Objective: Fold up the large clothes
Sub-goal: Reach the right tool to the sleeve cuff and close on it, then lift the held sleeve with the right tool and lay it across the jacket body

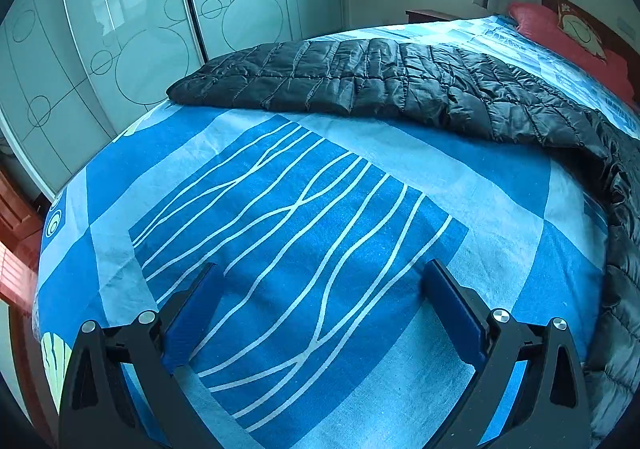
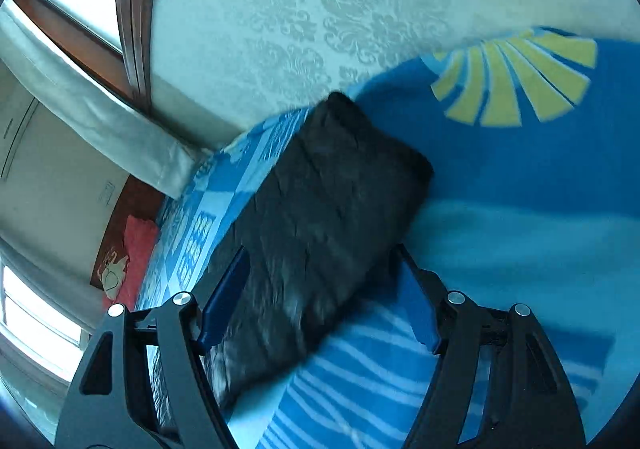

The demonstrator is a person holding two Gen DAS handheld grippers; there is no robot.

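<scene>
In the left wrist view, the black quilted puffer garment point(image 1: 400, 85) lies spread across the far part of the blue patterned bedsheet point(image 1: 280, 229), and the left gripper point(image 1: 320, 313) hangs over bare sheet short of it, jaws apart and empty. In the blurred right wrist view, the right gripper point(image 2: 324, 297) stands wide over a long folded panel of that garment, which I judge unclamped; a good grasp would take every layer near an edge. No containers show.

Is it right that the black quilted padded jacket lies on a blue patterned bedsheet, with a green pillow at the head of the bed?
Not quite. The black quilted padded jacket does lie on the blue patterned bedsheet, but the pillow is red, not green; the left wrist view shows it.
</scene>
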